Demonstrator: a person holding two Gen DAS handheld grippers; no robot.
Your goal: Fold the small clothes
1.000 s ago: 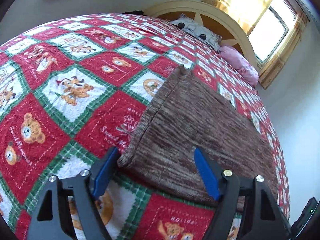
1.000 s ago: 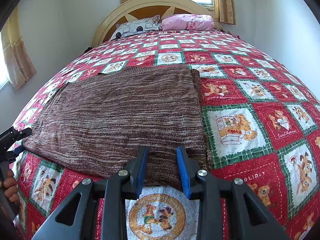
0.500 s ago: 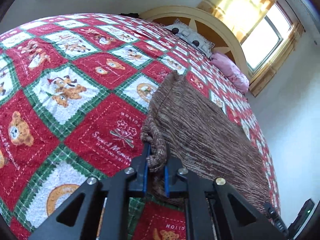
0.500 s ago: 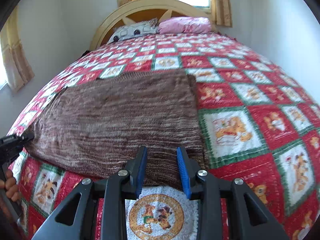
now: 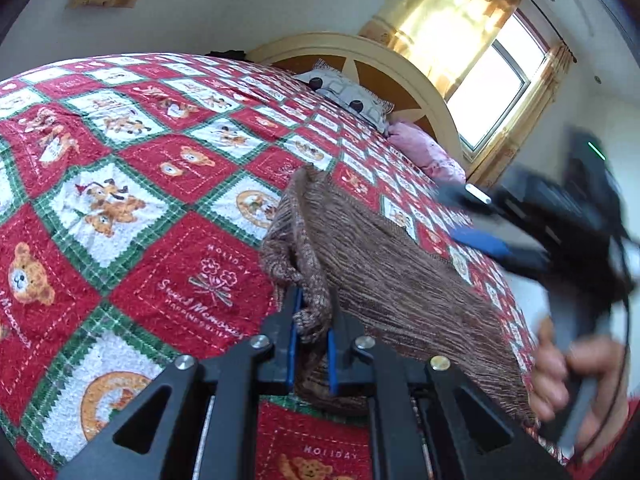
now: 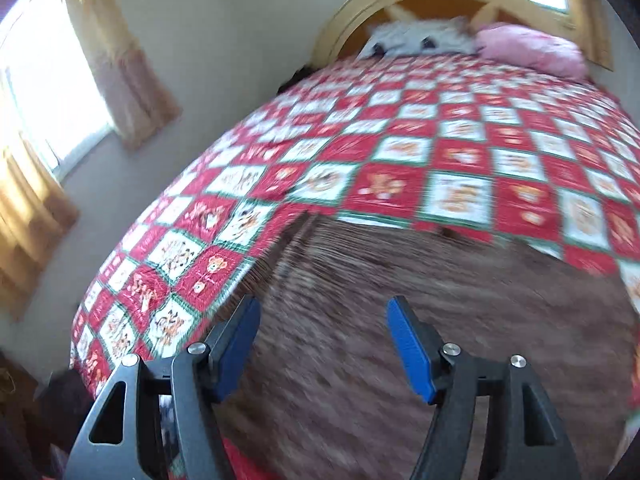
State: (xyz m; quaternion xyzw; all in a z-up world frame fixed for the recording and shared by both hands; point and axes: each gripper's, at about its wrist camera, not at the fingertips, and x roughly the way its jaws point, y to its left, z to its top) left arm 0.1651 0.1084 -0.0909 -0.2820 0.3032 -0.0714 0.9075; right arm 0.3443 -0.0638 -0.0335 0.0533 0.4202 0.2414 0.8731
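Right gripper [image 6: 320, 344] swung over, jaws wide; left gripper [image 5: 311, 340] pinches brown knit's [image 5: 400, 292] corner.

The knit garment [image 5: 400, 292] is spread on the quilt [image 5: 132, 184] near the foot end of the bed, with one corner bunched up and pinched between the fingers [image 5: 291, 344] of the left gripper [image 5: 311, 338]. The right gripper [image 6: 322, 344] is held above the garment's middle, nothing between its spread fingers. Two pillows [image 5: 348, 96] are propped side by side against the headboard [image 5: 404, 60] at the far end. A curtained window [image 5: 496, 80] is set behind the headboard.
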